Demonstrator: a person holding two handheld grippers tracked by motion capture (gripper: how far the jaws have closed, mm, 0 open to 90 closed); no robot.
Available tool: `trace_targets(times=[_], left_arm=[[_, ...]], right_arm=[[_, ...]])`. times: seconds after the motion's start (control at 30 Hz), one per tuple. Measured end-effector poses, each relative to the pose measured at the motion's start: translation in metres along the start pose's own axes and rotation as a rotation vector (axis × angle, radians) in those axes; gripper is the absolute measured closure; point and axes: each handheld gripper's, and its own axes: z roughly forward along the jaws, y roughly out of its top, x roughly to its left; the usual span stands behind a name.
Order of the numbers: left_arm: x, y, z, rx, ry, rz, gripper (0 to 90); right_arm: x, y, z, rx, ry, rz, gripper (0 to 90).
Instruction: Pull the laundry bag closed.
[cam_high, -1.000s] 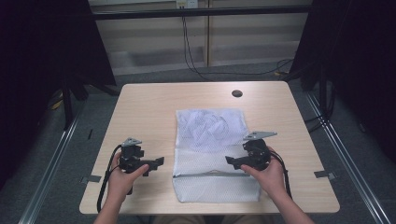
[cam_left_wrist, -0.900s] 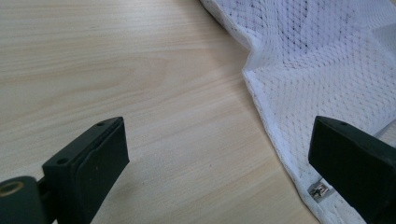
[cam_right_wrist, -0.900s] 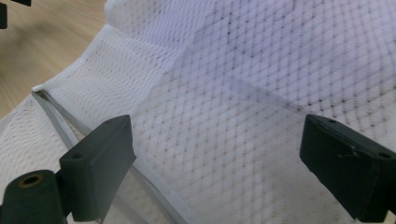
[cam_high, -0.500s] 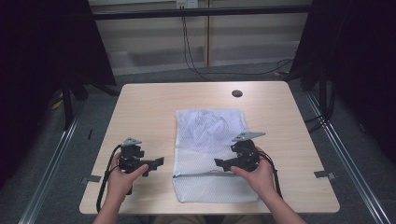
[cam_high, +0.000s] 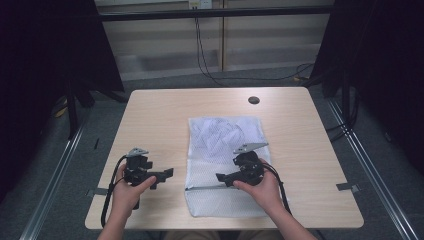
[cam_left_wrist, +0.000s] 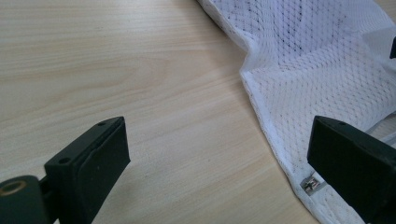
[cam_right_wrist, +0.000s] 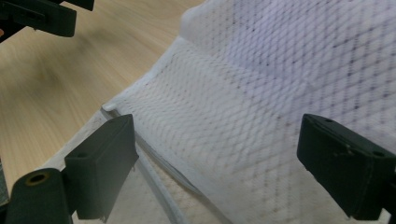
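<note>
On the worktop (cam_high: 160, 120) lies a flat white mesh laundry bag (cam_high: 225, 165), zipper across it, crumpled pale cloth (cam_high: 222, 132) inside. Right claw (cam_high: 221, 177) hangs spread over the bag; left claw (cam_high: 169, 172) sits spread beside it.

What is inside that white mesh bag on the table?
Through the mesh bag a crumpled pale cloth shows in its far half. The netting blurs it, so I cannot tell what kind of cloth, or whether anything lies beneath it.

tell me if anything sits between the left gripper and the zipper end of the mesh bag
Nothing visible does. The left gripper is open over bare table, pointing at the mesh bag. In the left gripper view only wood lies between its jaws and the bag's edge, where the metal zipper pull lies. The right gripper is already over the bag.
</note>
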Motion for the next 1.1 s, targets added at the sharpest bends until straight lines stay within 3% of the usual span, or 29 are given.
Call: trace_targets(times=[1.1], left_arm=[[-0.001, 0.001, -0.003, 0.002, -0.003, 0.008, 5.7]], right_arm=[[0.026, 0.006, 0.029, 0.018, 0.097, -0.012, 20.0]])
